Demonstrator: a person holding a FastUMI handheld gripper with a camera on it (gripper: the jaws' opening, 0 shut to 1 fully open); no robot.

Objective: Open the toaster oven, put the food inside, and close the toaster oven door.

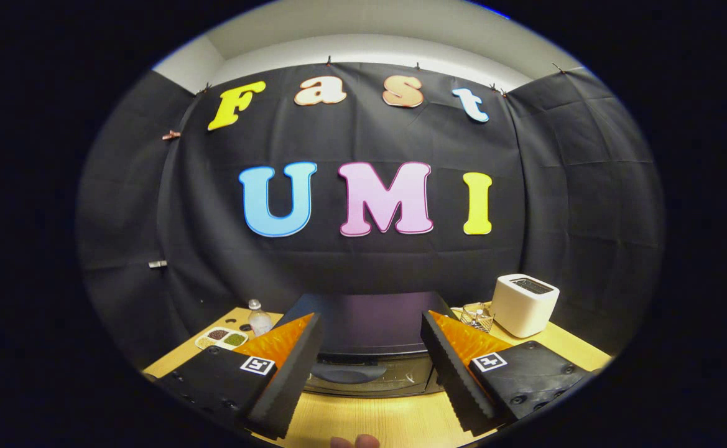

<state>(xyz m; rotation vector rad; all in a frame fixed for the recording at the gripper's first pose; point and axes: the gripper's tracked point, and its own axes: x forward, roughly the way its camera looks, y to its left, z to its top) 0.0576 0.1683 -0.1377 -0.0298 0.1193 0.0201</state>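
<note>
Fingers of the gripper (370, 373) stand wide apart, holding nothing, above the wooden table (394, 420). Between and just beyond them sits the toaster oven (366, 348) (dark top, glass door facing near, apparently closed). Far left lie a water bottle (259, 318) and a divided tray (221, 338); far right stand a white toaster (523, 303) and a small wire basket (478, 317).
</note>
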